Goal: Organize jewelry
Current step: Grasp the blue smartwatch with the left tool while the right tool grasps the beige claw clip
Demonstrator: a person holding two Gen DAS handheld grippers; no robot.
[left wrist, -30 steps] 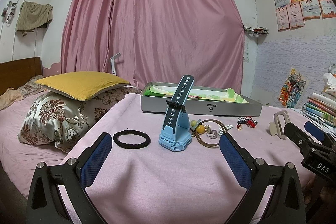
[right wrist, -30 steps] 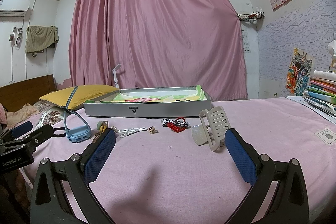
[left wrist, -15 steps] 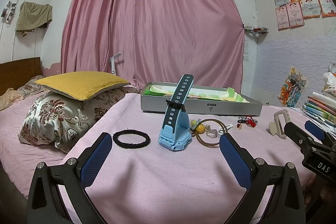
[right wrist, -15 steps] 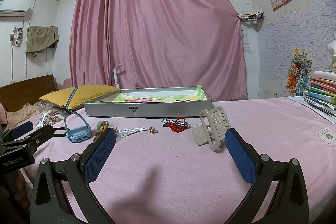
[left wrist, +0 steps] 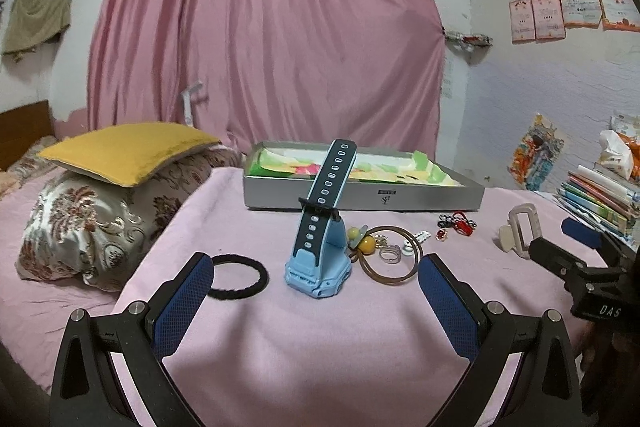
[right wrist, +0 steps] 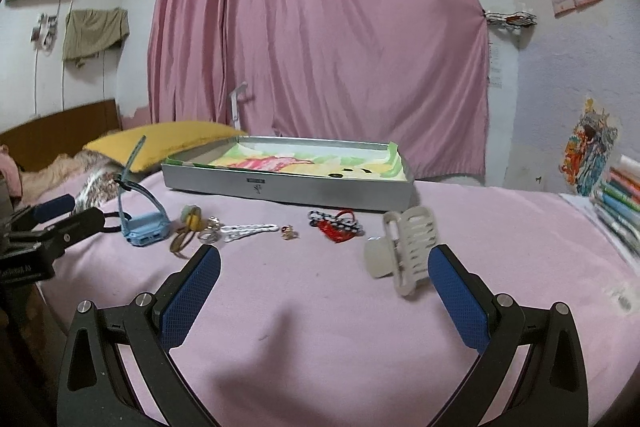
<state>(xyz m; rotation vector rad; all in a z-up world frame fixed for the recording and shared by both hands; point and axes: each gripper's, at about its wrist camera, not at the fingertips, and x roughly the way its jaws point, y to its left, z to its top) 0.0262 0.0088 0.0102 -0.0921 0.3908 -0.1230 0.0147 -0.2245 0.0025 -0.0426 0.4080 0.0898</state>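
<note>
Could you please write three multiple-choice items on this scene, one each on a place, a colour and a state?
1. Where does the black hair tie lie?
A. in the tray
B. on the pink blanket, left of the watch
C. on the books

2. What colour is the watch body?
A. light blue
B. red
C. green

3. How is the right gripper?
A. shut on the hair claw
B. open, holding nothing
C. shut on a ring

Key: 1 B, it lies on the blanket beside the watch; 2 A, the case is light blue; 3 B, its pads stand apart, nothing between.
</note>
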